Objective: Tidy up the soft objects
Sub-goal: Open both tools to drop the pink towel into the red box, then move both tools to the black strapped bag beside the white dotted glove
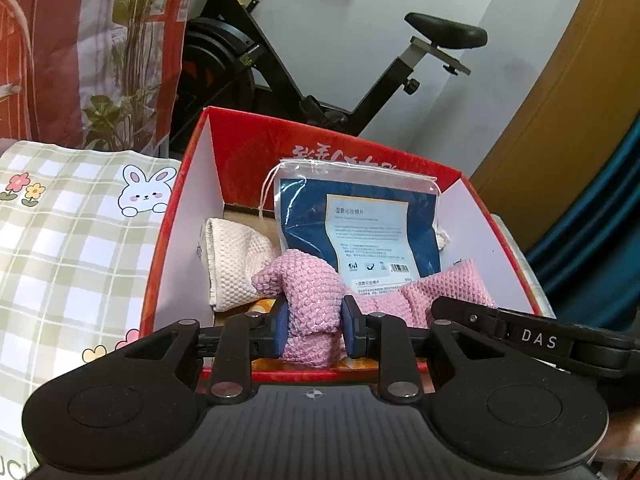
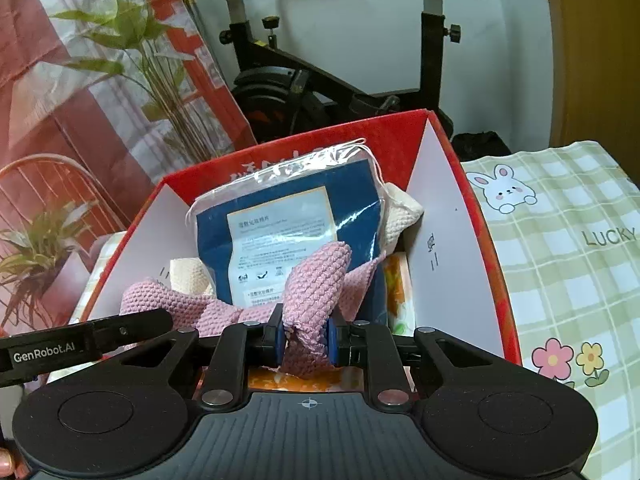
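Red box (image 1: 188,216), open-topped, white inside walls, printed lettering on the far inner panel; stands on a green-and-white checked cloth (image 1: 72,248) with rabbit and flower motifs and the word LUCKY.

Pink cloth (image 1: 312,292), waffle-knit, one piece: stretched across the near part of the box above its contents, each end bunched up in a pair of tongs, the middle sagging between them.

Left tongs (image 1: 313,330): blue pads pinching one gathered end of the pink cloth, a fold standing up above the pads and a tail hanging below. Black body, over the near rim of the box.

Right tongs (image 2: 306,340): blue pads pinching the other gathered end (image 2: 316,292), a rolled fold rising above them. In the left wrist view the side of this tool shows at right, marked DAS (image 1: 536,338); in the right wrist view the other tool shows at left, marked GenRobot.AI.

Blue packet (image 1: 360,224) in clear drawstring plastic, white label, leaning upright against the far wall of the box, just behind the pink cloth.

Cream cloth (image 1: 236,260), waffle-knit, folded, in the box beside the packet.

Orange-patterned item (image 2: 396,296) lying low in the box under the rest; kind not clear.

Behind: black exercise bike (image 1: 320,72), a potted plant (image 2: 132,40), red-patterned wrapped bundle (image 1: 60,40), white wall.
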`<action>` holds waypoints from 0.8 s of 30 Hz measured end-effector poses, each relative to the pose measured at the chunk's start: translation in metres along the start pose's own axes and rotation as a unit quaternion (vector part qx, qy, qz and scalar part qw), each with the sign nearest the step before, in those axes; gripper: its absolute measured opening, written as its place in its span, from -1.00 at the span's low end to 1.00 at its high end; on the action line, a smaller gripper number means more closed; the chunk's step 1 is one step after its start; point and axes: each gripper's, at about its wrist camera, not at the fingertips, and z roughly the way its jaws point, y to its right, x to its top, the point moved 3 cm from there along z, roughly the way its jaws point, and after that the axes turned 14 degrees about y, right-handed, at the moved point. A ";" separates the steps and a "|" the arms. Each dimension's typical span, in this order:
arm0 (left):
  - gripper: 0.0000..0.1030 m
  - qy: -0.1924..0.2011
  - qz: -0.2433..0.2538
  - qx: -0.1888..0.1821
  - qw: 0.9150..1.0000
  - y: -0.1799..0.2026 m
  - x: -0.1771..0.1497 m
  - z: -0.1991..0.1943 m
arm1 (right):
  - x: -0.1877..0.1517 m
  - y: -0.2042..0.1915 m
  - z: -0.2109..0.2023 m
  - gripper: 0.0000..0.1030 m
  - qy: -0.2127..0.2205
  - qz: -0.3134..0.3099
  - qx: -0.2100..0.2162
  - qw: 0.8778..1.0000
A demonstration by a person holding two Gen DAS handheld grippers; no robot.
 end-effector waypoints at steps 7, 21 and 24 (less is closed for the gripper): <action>0.51 0.039 0.020 -0.001 0.999 0.005 0.009 -0.011 | 0.004 -0.006 -0.012 -0.31 0.026 -0.063 -0.001 0.998; 1.00 0.137 0.119 0.015 0.983 0.034 -0.023 -0.090 | -0.030 -0.009 -0.102 0.49 0.163 -0.261 0.065 0.949; 1.00 0.122 0.119 0.018 0.985 0.036 -0.047 -0.097 | -0.049 -0.001 -0.114 0.53 0.165 -0.257 0.070 0.950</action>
